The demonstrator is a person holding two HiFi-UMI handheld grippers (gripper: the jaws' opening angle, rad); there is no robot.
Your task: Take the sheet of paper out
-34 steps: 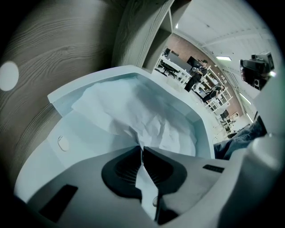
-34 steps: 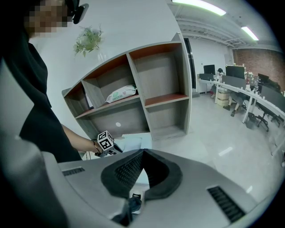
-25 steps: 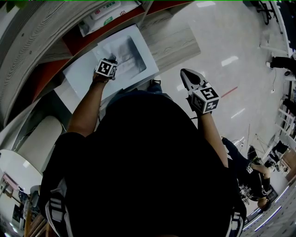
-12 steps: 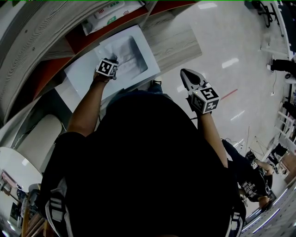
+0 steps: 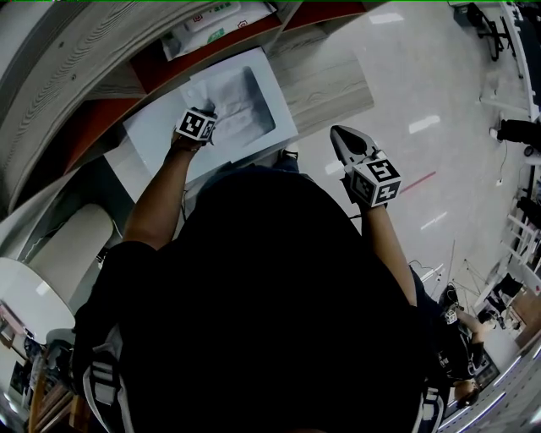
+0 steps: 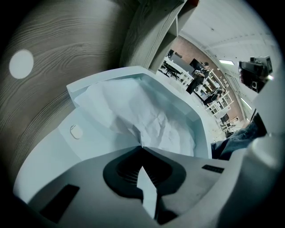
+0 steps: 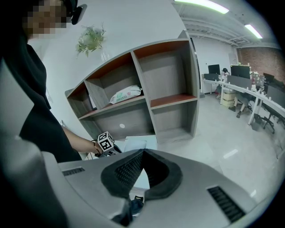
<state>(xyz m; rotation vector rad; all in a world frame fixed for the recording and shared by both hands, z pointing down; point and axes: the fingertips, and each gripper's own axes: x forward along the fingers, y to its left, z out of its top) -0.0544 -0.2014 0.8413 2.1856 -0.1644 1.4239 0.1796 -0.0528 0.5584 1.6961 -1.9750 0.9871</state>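
A crumpled white sheet of paper [image 5: 235, 100] [image 6: 149, 120] lies in the recessed tray of a pale blue-white printer [image 5: 156, 131] [image 6: 89, 142] below the shelves. My left gripper [image 5: 208, 110] [image 6: 141, 146] reaches down into that tray and is shut on the sheet's near edge; a strip of paper shows between its jaws. My right gripper [image 5: 338, 134] [image 7: 142, 152] hangs in the air to the right, away from the printer, its jaws shut with nothing in them. The left gripper's marker cube [image 7: 105, 141] also appears in the right gripper view.
A grey shelf unit with red-brown backing [image 5: 194, 52] [image 7: 164, 84] stands right behind the printer, with a white bag [image 5: 211, 19] [image 7: 126, 95] on one shelf. A white rounded piece of furniture [image 5: 68, 254] sits at the left. Glossy floor [image 5: 423, 101] spreads to the right, with office desks beyond.
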